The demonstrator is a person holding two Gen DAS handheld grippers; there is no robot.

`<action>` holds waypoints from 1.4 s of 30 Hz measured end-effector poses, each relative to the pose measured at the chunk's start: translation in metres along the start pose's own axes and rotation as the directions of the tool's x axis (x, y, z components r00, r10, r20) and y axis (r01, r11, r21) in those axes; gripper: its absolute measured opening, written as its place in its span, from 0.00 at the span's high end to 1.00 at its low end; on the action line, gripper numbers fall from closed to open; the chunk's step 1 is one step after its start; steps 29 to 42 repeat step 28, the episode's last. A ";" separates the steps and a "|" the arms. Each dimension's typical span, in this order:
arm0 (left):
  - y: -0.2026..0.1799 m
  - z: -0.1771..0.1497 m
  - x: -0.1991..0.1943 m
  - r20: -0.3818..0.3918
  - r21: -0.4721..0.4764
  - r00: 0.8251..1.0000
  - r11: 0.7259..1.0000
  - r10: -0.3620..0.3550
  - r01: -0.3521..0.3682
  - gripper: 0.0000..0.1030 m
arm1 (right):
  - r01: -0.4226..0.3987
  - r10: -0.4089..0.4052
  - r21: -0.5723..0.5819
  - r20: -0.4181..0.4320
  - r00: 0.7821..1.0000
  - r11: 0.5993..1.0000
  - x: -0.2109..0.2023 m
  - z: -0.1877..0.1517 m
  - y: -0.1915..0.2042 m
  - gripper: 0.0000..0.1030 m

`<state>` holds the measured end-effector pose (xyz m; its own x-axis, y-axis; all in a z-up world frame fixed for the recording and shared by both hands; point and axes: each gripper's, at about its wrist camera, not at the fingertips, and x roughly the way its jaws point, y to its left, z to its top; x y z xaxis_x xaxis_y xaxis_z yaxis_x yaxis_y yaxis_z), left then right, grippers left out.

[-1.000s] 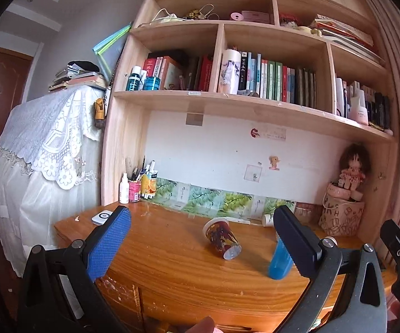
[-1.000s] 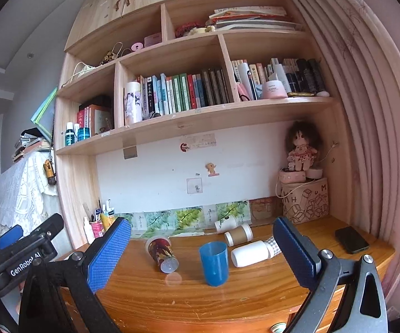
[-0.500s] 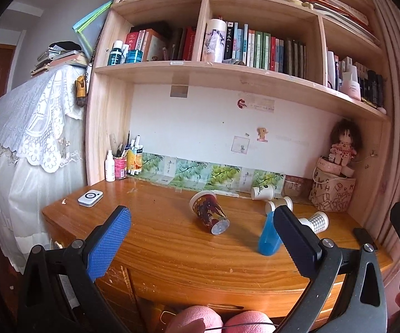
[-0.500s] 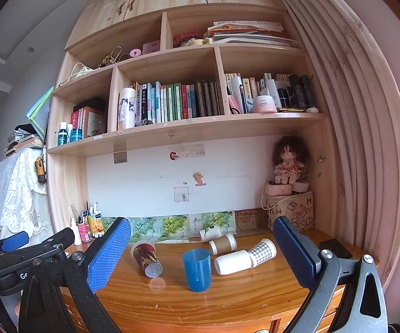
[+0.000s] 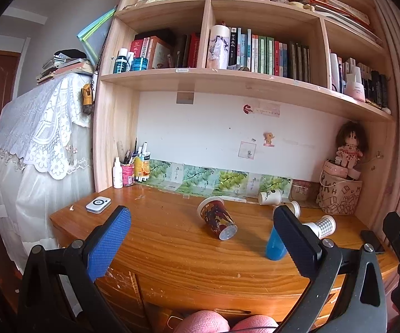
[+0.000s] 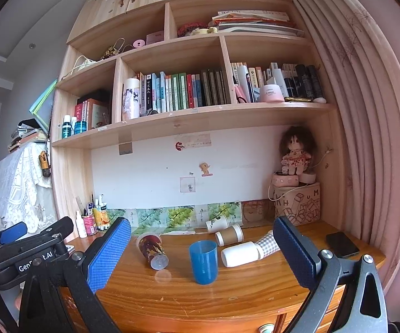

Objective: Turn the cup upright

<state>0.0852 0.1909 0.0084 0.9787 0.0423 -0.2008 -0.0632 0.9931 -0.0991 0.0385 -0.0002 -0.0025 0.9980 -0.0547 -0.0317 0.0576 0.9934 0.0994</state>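
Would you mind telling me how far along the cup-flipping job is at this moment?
Done: only the blue cup stands upright on the desk. In hand: nothing; the left gripper and right gripper are both open, short of the desk. Left: the patterned cup, brown paper cup, white cup and white bottle-like cup lie on their sides.

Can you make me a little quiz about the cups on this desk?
1. True or false: the blue cup stands upright.
2. How does the red patterned cup sit? A upright, B on its side, C upside down.
3. Fill in: both tools, left tool and right tool, are ____ and hold nothing.

Key: 1 true; 2 B; 3 open.
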 end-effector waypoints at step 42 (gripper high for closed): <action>-0.002 0.002 -0.005 0.026 0.007 1.000 1.000 -0.001 0.001 0.00 | -0.019 0.019 0.014 -0.029 0.999 1.000 0.002 -0.003 0.002 0.00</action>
